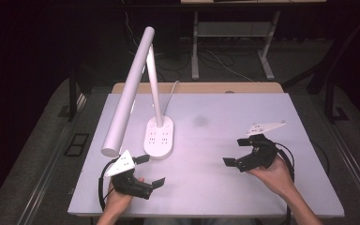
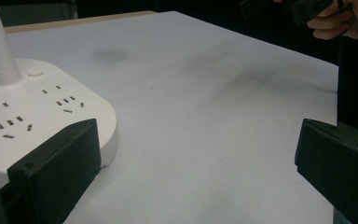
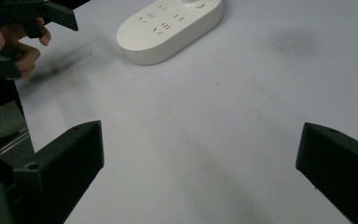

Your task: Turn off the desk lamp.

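While both hands rest at the near edge of the white worktop (image 1: 225, 187), the left tool (image 1: 149, 171) and the right tool (image 1: 236, 151) each stand with jaws wide apart, holding nothing. Farther back, the white desk lamp (image 1: 136, 79) stands on its socket-strip base (image 1: 159, 137), just beyond the left tool and seemingly untouched, so any work looks not yet begun.

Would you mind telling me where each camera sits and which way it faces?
High view: above the person's side, looking forward and down on the white table; shows both hands, left gripper and right gripper.
Left gripper view: rides that gripper, facing across the table past the lamp base; own open jaws show.
Right gripper view: rides that gripper, facing the lamp base and left hand; own open jaws show.
All views share the lamp base.
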`<move>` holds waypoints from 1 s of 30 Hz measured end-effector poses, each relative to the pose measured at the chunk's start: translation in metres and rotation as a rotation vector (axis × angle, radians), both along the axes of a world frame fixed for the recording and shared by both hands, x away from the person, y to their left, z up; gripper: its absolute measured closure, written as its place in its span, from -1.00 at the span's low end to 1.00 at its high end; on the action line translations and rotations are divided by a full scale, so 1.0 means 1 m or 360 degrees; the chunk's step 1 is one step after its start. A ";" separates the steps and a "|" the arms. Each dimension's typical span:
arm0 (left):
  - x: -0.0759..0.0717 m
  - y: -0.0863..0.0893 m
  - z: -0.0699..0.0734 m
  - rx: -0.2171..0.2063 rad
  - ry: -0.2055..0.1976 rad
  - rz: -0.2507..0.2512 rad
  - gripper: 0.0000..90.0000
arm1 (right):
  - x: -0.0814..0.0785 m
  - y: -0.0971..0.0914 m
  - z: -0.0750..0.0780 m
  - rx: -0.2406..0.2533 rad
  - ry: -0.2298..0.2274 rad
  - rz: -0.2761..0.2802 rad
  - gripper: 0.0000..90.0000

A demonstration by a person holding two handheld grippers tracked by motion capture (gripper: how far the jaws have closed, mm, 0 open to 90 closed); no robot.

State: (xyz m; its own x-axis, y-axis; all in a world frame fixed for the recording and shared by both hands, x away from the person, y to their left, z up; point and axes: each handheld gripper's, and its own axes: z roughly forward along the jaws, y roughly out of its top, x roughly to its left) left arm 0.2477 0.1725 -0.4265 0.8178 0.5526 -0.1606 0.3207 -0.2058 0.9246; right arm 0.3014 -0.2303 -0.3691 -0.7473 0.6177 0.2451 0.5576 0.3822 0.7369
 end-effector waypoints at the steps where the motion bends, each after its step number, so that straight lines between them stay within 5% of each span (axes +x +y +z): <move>1: 0.000 0.000 0.000 0.0000 -0.0001 0.0000 -1.00 | 0.001 0.002 0.001 -0.0003 0.0010 0.0003 -0.98; 30: 0.000 -0.001 0.000 0.0005 -0.0003 -0.0018 -1.00 | 0.038 0.069 0.023 -0.0041 -0.0033 0.0160 -0.98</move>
